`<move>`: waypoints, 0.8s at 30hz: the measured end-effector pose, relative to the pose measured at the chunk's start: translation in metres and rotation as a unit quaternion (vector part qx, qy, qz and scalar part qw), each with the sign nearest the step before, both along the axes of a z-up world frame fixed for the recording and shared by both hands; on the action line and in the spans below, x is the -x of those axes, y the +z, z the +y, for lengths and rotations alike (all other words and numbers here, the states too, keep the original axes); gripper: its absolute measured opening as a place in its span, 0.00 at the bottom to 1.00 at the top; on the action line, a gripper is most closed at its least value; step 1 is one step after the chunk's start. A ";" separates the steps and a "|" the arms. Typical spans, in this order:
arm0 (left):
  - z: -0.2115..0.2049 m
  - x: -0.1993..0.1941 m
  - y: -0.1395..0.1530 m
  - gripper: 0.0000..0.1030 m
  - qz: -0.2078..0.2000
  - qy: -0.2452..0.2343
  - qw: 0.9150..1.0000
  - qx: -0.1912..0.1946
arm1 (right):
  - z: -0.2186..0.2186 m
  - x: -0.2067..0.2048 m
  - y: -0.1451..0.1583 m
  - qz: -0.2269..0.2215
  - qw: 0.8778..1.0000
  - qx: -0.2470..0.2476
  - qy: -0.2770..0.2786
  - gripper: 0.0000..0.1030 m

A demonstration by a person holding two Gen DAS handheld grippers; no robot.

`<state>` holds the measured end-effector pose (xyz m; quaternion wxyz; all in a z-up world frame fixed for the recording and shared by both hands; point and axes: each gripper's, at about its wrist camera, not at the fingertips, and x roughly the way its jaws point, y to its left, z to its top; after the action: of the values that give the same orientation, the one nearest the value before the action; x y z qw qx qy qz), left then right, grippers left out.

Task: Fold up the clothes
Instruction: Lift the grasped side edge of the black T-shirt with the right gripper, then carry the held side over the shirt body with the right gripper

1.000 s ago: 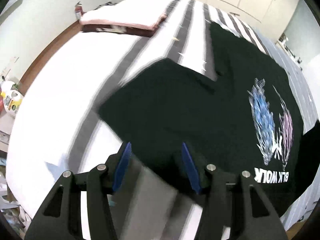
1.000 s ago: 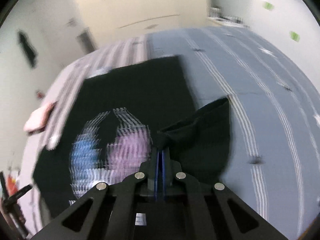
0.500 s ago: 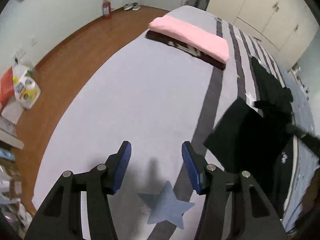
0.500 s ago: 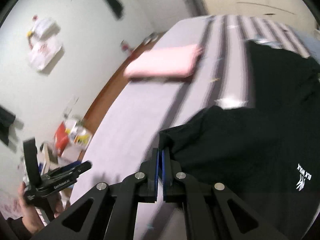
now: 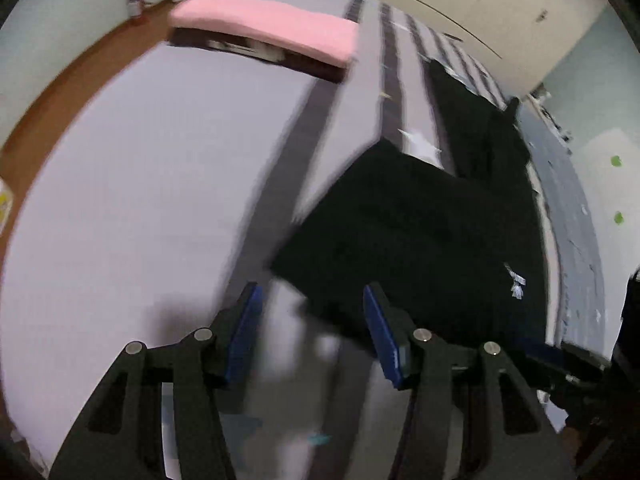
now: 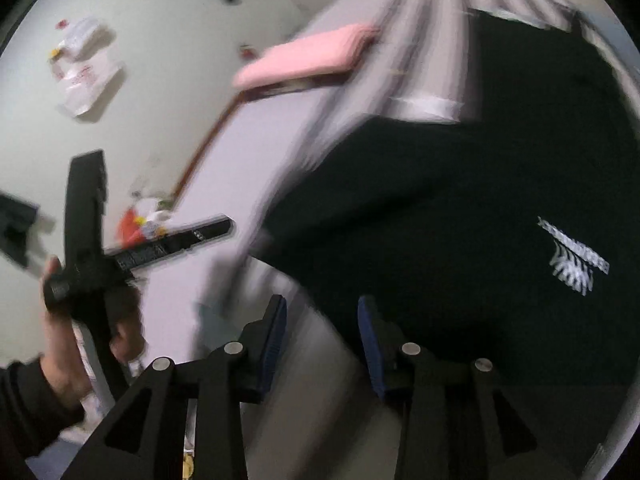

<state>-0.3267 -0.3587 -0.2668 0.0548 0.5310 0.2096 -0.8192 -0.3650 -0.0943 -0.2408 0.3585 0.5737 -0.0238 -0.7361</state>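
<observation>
A black T-shirt (image 5: 420, 240) with a small white print lies on the lavender striped bed (image 5: 140, 200), with one side folded over its body. My left gripper (image 5: 312, 320) hovers open over the shirt's near left corner, and its blue pads press on nothing. In the right wrist view the shirt (image 6: 460, 220) fills the right half. The jaws of my right gripper (image 6: 322, 336) are opening. Only blurred sheet shows between them, and the shirt's edge runs just past the right pad. At the left of that view a hand (image 6: 60, 340) holds the left gripper (image 6: 216, 230).
A folded pink stack (image 5: 264, 28) on a dark garment sits at the bed's far end, also the pink stack (image 6: 304, 56) in the right wrist view. Wooden floor (image 5: 60, 92) runs along the bed's left side, with a fire extinguisher (image 5: 135, 0) by the wall. Bottles (image 6: 140, 220) stand on the floor.
My right gripper carried a pinched piece of the shirt leftward across it, then its jaws parted and the fabric dropped out. The left view swung out over bare sheet and back to the shirt's corner.
</observation>
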 end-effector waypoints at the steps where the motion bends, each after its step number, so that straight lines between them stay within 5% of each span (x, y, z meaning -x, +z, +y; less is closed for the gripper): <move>1: 0.008 0.005 -0.003 0.48 -0.004 -0.006 1.000 0.001 | 0.022 0.000 -0.004 -0.003 1.000 -0.012 -0.016 0.34; 6: 0.023 0.016 -0.018 0.48 -0.022 -0.013 0.998 0.064 | 0.110 -0.008 -0.025 -0.007 0.995 -0.068 -0.076 0.34; 12: 0.040 0.016 -0.028 0.48 -0.026 -0.087 0.990 0.106 | 0.115 -0.028 -0.037 -0.005 0.994 -0.074 -0.077 0.34; 24: 0.036 -0.012 -0.032 0.48 -0.022 -0.113 0.991 0.062 | 0.073 -0.036 -0.057 -0.001 0.996 -0.070 -0.053 0.34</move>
<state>-0.3151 -0.3229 -0.2984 -0.0009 0.5648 0.0955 -0.8197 -0.3289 -0.0213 -0.2979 0.2778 0.5959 -0.0034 -0.7535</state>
